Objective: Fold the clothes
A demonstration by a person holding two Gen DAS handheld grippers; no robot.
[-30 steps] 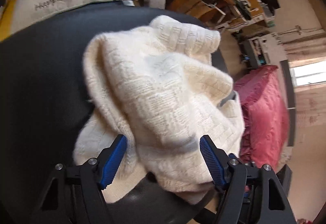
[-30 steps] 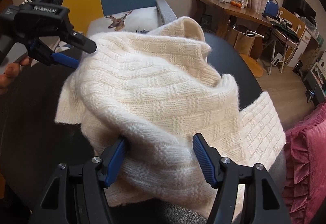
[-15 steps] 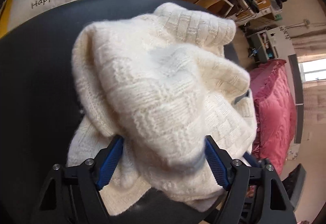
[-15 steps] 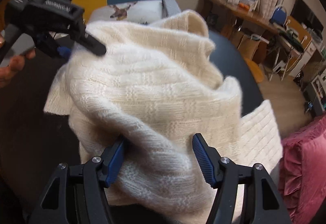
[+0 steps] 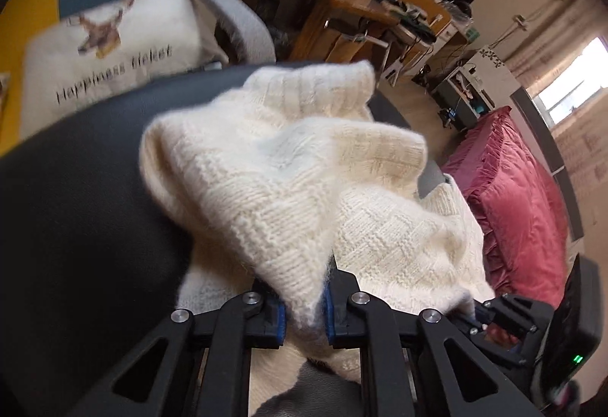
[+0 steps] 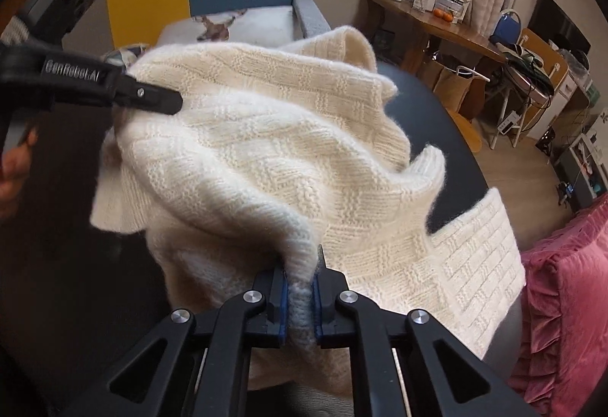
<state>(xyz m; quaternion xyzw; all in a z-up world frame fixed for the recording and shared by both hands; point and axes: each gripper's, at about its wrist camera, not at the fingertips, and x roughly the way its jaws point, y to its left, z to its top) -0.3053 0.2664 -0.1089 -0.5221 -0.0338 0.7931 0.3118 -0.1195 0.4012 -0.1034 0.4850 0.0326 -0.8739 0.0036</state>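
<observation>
A cream knitted sweater (image 5: 288, 181) lies bunched on a round black table (image 5: 76, 212); it also shows in the right wrist view (image 6: 266, 166). My left gripper (image 5: 303, 307) is shut on a fold of the sweater at its near edge and also shows in the right wrist view (image 6: 152, 100) at the sweater's left side. My right gripper (image 6: 299, 299) is shut on another fold of the sweater near the table's front. Part of the right gripper's body shows at lower right in the left wrist view (image 5: 505, 318).
A chair with a deer cushion (image 5: 114, 48) stands behind the table. A pink bed (image 5: 520, 204) is to the right. A cluttered wooden desk (image 6: 437, 26) lines the far wall. One sweater part (image 6: 475, 246) hangs over the table's right edge.
Both grippers were open around folds of the sweater; both have now shut on the knit. The sweater is pulled up slightly where it is pinched.
</observation>
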